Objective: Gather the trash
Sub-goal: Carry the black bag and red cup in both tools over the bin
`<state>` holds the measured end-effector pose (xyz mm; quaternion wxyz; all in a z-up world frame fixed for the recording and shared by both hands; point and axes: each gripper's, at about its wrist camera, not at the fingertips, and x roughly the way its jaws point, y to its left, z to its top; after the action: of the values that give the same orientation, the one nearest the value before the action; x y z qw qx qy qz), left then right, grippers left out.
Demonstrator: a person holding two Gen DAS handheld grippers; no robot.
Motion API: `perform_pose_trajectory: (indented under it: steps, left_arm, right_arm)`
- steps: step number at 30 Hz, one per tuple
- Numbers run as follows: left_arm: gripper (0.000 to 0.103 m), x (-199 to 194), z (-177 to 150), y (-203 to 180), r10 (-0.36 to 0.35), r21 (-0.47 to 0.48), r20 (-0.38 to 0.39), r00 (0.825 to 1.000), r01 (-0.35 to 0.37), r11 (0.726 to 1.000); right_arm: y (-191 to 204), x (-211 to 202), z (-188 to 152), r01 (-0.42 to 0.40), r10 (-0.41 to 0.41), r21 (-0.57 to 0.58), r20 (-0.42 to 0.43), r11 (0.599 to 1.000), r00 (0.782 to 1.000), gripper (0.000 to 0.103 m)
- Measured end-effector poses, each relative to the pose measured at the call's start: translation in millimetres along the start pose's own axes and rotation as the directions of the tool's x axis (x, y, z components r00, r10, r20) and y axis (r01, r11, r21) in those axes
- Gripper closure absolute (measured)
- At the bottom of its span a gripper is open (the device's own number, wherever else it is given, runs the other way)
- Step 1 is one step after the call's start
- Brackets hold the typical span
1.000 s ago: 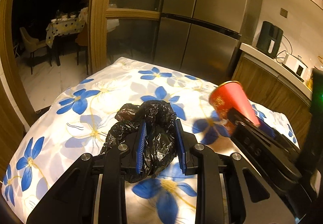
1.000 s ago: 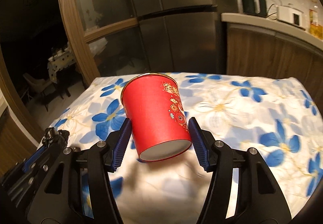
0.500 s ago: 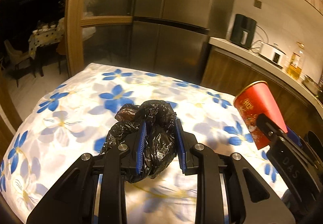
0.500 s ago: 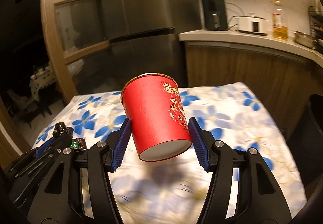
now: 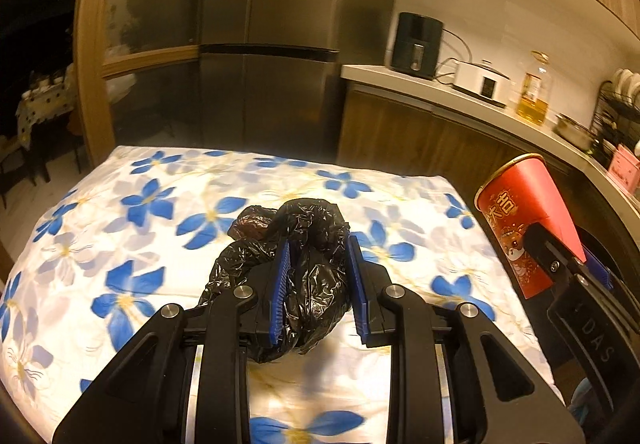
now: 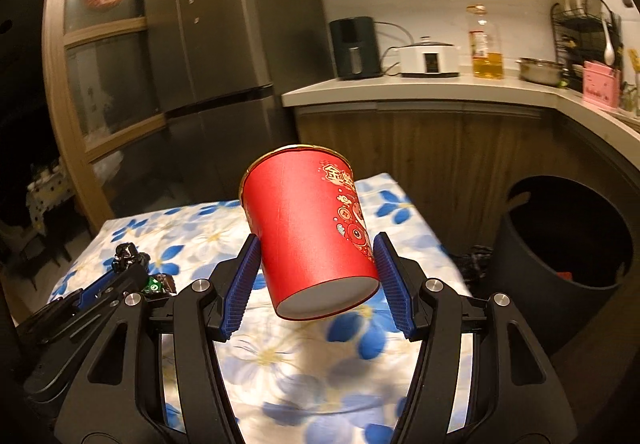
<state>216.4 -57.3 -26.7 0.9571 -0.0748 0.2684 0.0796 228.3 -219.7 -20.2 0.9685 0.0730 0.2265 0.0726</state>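
Holding both items clear above the flowered table (image 5: 120, 211): left gripper (image 5: 318, 284) clamped on a crumpled black bag (image 5: 308, 276), right gripper (image 6: 316, 284) clamped on a red cup (image 6: 308, 232). Neither is binned; the dark bin (image 6: 560, 244) stands right, seemingly holding some trash.

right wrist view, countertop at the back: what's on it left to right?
Black air fryer → white cooker → oil bottle → steel bowl → pink box, with the dish rack behind those last two.
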Motion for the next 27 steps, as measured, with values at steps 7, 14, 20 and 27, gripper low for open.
perform_pose_trajectory:
  steps: [7, 14, 20, 27]
  left_arm:
    - [0.076, -1.4, 1.0, -41.1, -0.046, 0.058, 0.007, 0.999, 0.046, 0.997]
    - [0.076, -2.3, 1.6, -97.2, -0.129, 0.130, 0.015, 0.992, 0.126, 0.983]
    - [0.076, -3.9, -0.7, -146.9, -0.211, 0.184, 0.011, 0.977, 0.205, 0.961]
    - [0.076, -8.2, 0.5, -207.7, -0.326, 0.247, 0.010, 0.945, 0.314, 0.917]
  right_arm:
    - [-34.8, -15.1, 0.3, 0.053, -0.054, 0.035, 0.024, 0.998, 0.998, 0.045]
    - [-83.8, -31.6, 2.7, 0.135, -0.140, 0.090, 0.050, 0.987, 0.989, 0.045]
    - [-131.7, -48.0, 5.3, 0.216, -0.228, 0.145, 0.072, 0.966, 0.971, 0.045]
    - [-191.4, -67.4, 9.7, 0.312, -0.337, 0.214, 0.091, 0.926, 0.937, 0.045]
